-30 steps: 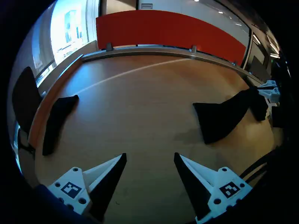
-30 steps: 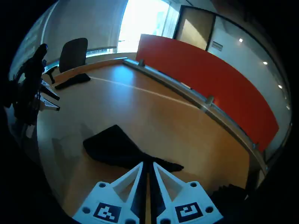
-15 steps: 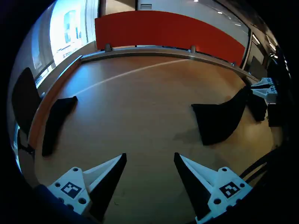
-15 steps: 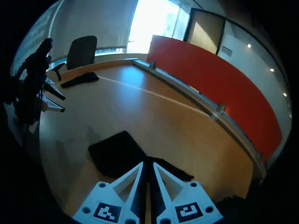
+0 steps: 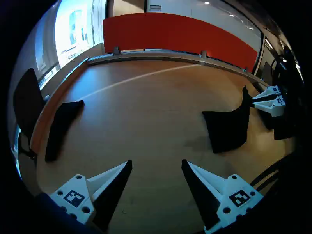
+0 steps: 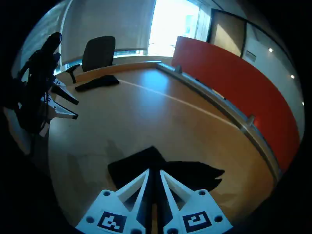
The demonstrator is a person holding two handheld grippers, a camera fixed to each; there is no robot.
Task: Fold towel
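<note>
Left gripper view: the left gripper [image 5: 156, 162] stands with its fingers spread wide over the bare wooden table [image 5: 148, 105], holding nothing. The black towel [image 5: 228, 128] lies on the table to the right, one corner raised off the surface and pinched by the right gripper [image 5: 251, 101]. A second dark cloth [image 5: 60, 123] lies near the table's left edge, beside a chair [image 5: 25, 103].

Right gripper view: the right gripper [image 6: 154, 171] has its fingers nearly together, clamped on towel [image 6: 199, 175] fabric directly ahead. The left gripper [image 6: 77, 110] is at far left, fingers apart, well away from the towel.
</note>
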